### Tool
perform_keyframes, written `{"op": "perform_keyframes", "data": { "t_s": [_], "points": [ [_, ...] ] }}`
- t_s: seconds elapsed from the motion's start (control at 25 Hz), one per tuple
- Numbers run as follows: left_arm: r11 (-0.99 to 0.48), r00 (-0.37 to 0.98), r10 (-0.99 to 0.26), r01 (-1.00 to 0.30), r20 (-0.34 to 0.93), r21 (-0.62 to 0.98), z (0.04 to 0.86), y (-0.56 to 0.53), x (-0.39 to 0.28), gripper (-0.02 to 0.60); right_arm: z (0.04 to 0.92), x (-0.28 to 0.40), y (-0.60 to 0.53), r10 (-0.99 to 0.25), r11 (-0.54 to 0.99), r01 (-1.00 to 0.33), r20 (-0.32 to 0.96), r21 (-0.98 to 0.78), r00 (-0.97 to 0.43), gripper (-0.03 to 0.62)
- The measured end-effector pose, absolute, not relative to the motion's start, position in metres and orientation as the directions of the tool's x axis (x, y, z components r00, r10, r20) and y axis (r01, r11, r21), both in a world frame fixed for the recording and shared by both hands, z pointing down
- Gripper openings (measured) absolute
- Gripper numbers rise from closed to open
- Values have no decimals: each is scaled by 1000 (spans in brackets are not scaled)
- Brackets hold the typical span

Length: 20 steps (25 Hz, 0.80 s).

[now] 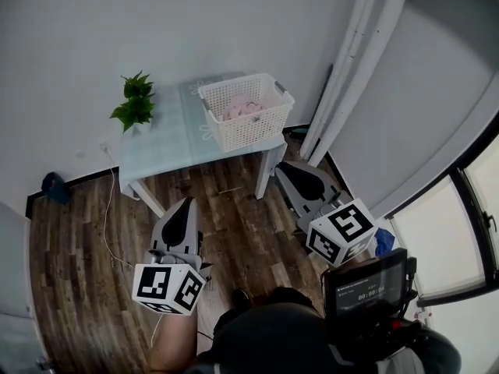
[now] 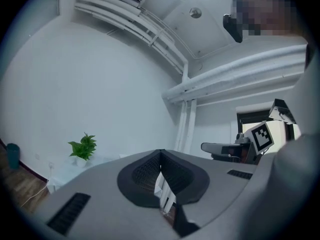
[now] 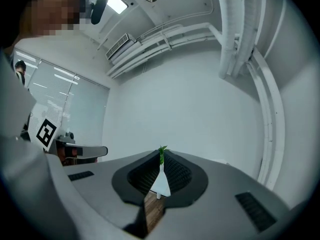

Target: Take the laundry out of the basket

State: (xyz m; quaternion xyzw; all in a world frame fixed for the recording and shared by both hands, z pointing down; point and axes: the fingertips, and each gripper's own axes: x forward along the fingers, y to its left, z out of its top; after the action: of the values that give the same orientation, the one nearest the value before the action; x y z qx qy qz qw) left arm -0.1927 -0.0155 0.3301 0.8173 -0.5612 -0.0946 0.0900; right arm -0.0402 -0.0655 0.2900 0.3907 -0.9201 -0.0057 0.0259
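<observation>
Grey left tool (image 1: 185,202) and right tool (image 1: 285,168), each with black pads (image 2: 142,176) and a white, black-marked cube (image 1: 168,287).

No print is legible; digits on the small screen (image 1: 366,291) are blurred.

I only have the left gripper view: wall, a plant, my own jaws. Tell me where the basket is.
Observer: The head view shows the white basket on the right end of the pale table. The plant is at the table's left rear corner.
Operator: Report what is in it.
Observer: It holds pink laundry, piled inside.
Operator: Give me the right gripper's jaws.
Observer: In the right gripper view, the right gripper is shut with nothing held.
</observation>
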Motion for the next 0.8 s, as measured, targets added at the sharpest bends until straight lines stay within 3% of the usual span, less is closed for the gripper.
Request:
{"op": "perform_keyframes", "data": {
  "t_s": [0.8],
  "points": [
    [-309,307,-951,-932,-41,191,324,-132,-193,9,298,-38,-192,-694,720,-694,-3,-17,-720,18]
  ]
}}
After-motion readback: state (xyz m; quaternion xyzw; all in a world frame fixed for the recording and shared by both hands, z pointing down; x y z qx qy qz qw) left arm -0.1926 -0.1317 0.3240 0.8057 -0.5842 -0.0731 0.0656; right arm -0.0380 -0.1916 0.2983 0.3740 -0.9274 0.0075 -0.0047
